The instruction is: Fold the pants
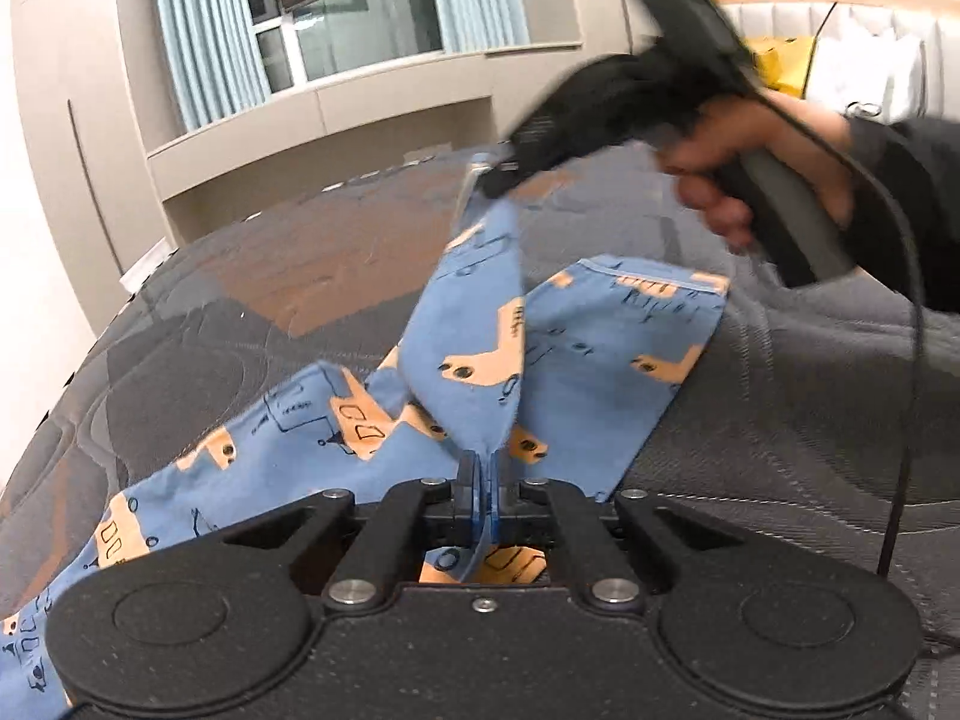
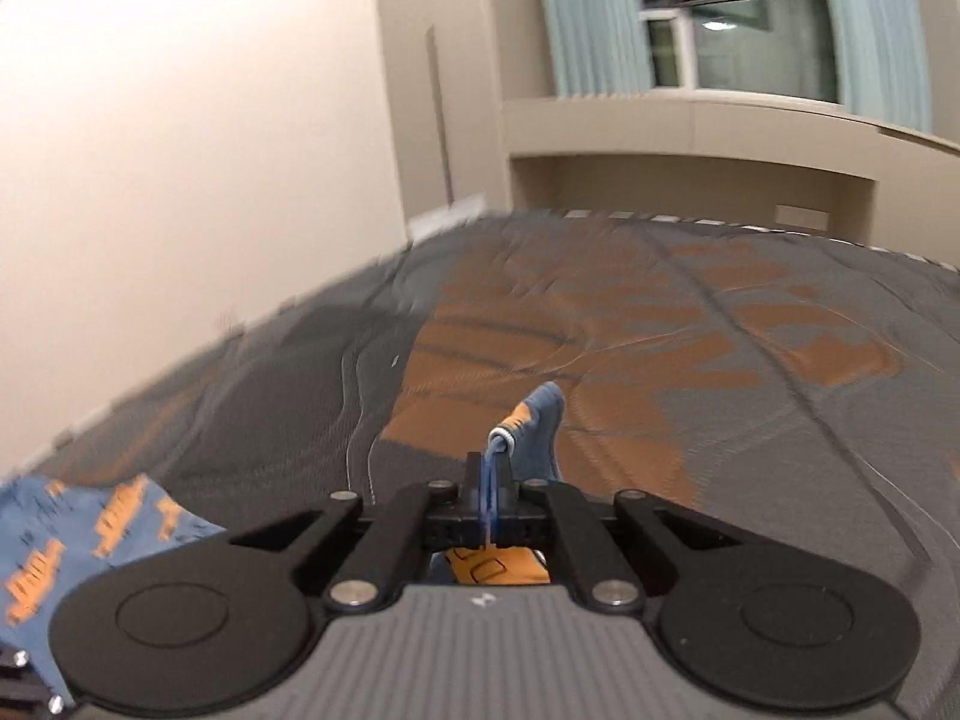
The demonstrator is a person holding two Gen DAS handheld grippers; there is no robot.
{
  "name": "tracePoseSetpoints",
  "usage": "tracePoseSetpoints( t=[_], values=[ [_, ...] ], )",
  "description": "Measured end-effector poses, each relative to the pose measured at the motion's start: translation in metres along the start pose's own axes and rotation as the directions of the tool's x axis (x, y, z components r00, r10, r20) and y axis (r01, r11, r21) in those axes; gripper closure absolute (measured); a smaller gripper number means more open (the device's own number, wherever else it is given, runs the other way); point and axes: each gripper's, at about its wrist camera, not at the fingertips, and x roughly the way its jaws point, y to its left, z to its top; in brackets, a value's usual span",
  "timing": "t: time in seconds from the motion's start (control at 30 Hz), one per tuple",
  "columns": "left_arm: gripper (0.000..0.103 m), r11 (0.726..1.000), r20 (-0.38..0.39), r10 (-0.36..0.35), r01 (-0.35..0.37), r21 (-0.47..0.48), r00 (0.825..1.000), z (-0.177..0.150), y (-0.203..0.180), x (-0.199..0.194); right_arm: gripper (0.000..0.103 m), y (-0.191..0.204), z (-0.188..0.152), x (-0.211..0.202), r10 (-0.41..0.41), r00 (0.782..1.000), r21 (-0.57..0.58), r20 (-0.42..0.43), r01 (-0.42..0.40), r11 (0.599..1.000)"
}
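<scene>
Blue pants (image 1: pixel 474 336) printed with orange vehicles lie partly spread on a grey and orange mattress (image 1: pixel 288 264). My left gripper (image 1: pixel 485 468) is shut on an edge of the pants close to the camera. My right gripper (image 1: pixel 492 171), seen in the left wrist view, is shut on another edge and holds it lifted, so a strip of cloth stretches between both grippers. In the right wrist view my right gripper (image 2: pixel 491 474) pinches the blue cloth (image 2: pixel 537 420), and more of the pants (image 2: pixel 90 528) shows at lower left.
The mattress (image 2: pixel 600 330) fills the middle of both views. A beige wall (image 2: pixel 180 150) stands to the left. A window with pale blue curtains (image 1: pixel 204 30) and a ledge are behind. A cable (image 1: pixel 912 330) hangs from the right gripper's handle.
</scene>
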Motion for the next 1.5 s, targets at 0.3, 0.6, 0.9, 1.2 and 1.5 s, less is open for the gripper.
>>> tracePoseSetpoints(
  t=[0.3,0.6,0.9,1.2,1.5],
  values=[
    [0.101,0.998,-0.066,-0.053,0.055,0.029,0.996,-0.021,-0.009,0.009,0.101,-0.052,-0.080,-0.063,-0.019,0.995,0.142,-0.102,0.034,0.989],
    [0.099,0.999,-0.066,-0.046,0.048,0.022,0.997,-0.021,-0.010,0.007,0.051,-0.079,-0.084,-0.058,0.040,0.990,0.217,-0.133,-0.011,0.976],
    [0.099,0.999,-0.065,-0.041,0.042,0.007,0.997,-0.021,-0.011,0.008,0.062,-0.110,-0.057,-0.019,0.045,0.981,0.229,-0.188,-0.001,0.973],
    [0.099,0.999,-0.063,-0.035,0.034,-0.012,0.997,-0.020,-0.010,0.008,0.095,-0.088,-0.047,0.013,-0.020,0.972,0.041,-0.235,0.030,0.999],
    [0.100,0.999,-0.032,-0.032,0.031,-0.012,0.999,-0.014,-0.010,0.006,0.098,-0.102,-0.045,-0.033,-0.038,0.993,0.088,-0.116,0.048,0.995]
  ],
)
